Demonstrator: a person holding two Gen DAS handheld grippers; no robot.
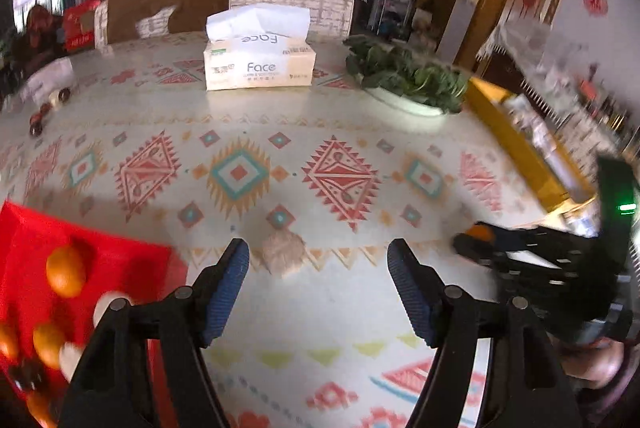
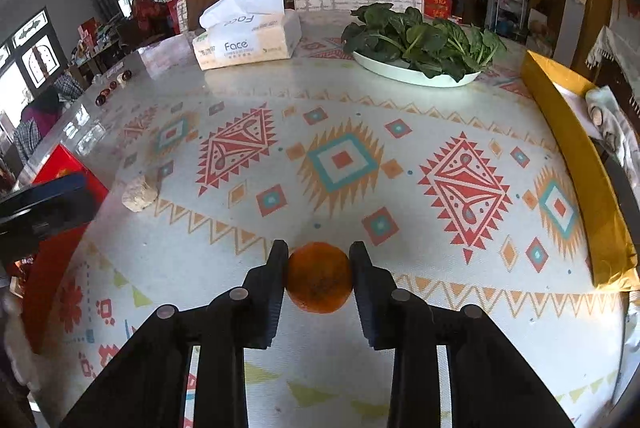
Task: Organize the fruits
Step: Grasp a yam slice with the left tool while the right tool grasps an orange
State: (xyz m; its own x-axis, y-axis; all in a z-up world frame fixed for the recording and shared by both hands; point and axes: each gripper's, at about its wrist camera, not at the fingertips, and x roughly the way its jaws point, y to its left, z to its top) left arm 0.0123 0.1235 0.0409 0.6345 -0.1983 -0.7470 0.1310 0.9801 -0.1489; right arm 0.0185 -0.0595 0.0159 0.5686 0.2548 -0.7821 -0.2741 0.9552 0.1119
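My right gripper [image 2: 319, 260] is shut on an orange [image 2: 319, 277] and holds it above the patterned tablecloth. It also shows in the left wrist view [image 1: 476, 240] at the right, with the orange [image 1: 482, 231] between its tips. My left gripper [image 1: 318, 260] is open and empty over the table. A red box [image 1: 24, 248] at its lower left holds several oranges [image 1: 65, 270] and pale round fruits [image 1: 105, 304]. The same red box [image 2: 60, 164] is at the left edge of the right wrist view.
A small beige lump [image 1: 283, 251] lies ahead of my left gripper, also in the right wrist view [image 2: 140, 193]. A tissue box [image 2: 246, 44], a plate of leafy greens [image 2: 420, 44] and a yellow box [image 2: 576, 156] stand farther off. Small dark fruits [image 1: 40, 120] lie far left.
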